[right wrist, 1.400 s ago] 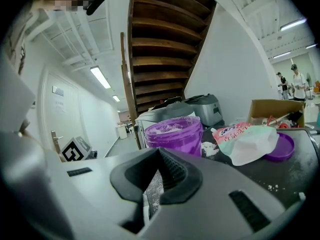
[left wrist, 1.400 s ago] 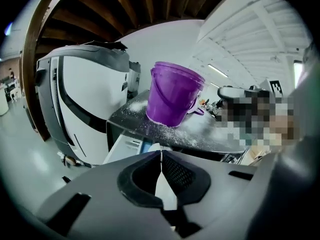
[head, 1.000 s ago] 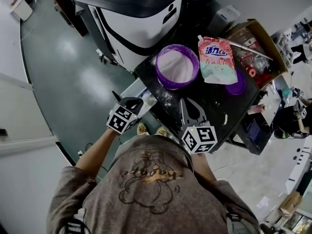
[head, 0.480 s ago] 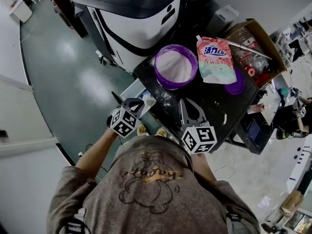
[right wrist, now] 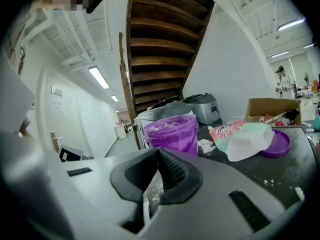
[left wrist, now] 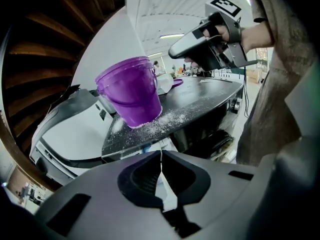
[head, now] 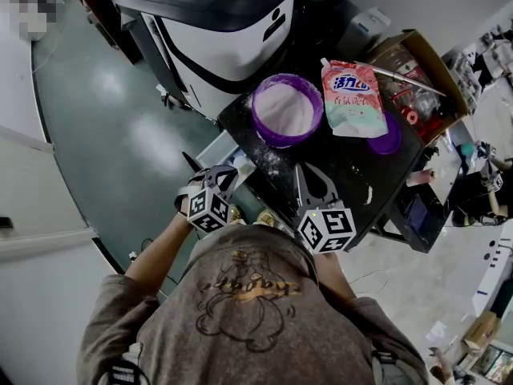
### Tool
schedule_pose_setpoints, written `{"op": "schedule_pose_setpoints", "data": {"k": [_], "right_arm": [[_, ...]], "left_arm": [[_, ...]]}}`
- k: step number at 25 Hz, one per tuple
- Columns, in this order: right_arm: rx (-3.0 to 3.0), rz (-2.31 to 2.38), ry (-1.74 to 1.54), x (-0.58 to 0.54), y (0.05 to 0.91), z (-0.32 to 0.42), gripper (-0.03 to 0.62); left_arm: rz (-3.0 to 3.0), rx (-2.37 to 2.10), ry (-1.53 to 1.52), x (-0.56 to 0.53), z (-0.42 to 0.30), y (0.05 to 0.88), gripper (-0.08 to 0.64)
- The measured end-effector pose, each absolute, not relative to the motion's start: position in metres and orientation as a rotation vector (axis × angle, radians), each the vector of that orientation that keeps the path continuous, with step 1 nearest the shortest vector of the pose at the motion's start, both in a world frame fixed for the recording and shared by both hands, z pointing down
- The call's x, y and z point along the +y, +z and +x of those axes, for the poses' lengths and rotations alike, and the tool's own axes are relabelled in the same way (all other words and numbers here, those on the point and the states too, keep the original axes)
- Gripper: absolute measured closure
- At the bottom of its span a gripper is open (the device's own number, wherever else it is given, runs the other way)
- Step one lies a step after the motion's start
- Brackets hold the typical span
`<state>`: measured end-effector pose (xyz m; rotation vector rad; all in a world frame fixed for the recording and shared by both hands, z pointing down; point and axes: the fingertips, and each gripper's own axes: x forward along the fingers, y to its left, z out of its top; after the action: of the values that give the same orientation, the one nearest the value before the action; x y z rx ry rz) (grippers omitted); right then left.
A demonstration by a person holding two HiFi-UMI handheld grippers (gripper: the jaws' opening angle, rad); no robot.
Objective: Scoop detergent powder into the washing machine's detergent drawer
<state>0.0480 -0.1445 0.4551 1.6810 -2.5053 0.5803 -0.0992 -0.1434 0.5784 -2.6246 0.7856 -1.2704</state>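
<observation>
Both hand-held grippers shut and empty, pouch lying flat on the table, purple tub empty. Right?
Not quite: the purple tub is full of white powder, as the head view shows. The rest holds: left hand-held gripper and right hand-held gripper shut and empty, pouch flat on the table.

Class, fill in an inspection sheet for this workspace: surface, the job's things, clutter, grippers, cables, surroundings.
Surface: black table, dusted with spilled white powder.
Job's things: purple tub upright, full of powder; detergent pouch lying flat beside it; washing machine behind the table; no scoop seen.
Clutter: purple lid partly under the pouch; open cardboard box holding odds and ends.
Grippers: left gripper and right gripper both shut on nothing, short of the tub.
Cables: thin cables hang by the table's end.
Surroundings: green floor; white walls.
</observation>
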Motion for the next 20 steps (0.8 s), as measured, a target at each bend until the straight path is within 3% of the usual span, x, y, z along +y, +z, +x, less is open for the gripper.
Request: {"op": "schedule_pose_setpoints", "data": {"k": [20], "right_arm": [[-2.509, 1.683, 0.586, -0.142, 0.4559, 0.0481, 0.591]], "left_arm": [[-2.328, 0.537, -1.289, -0.1354, -0.0903, 0.5761, 0.537]]}}
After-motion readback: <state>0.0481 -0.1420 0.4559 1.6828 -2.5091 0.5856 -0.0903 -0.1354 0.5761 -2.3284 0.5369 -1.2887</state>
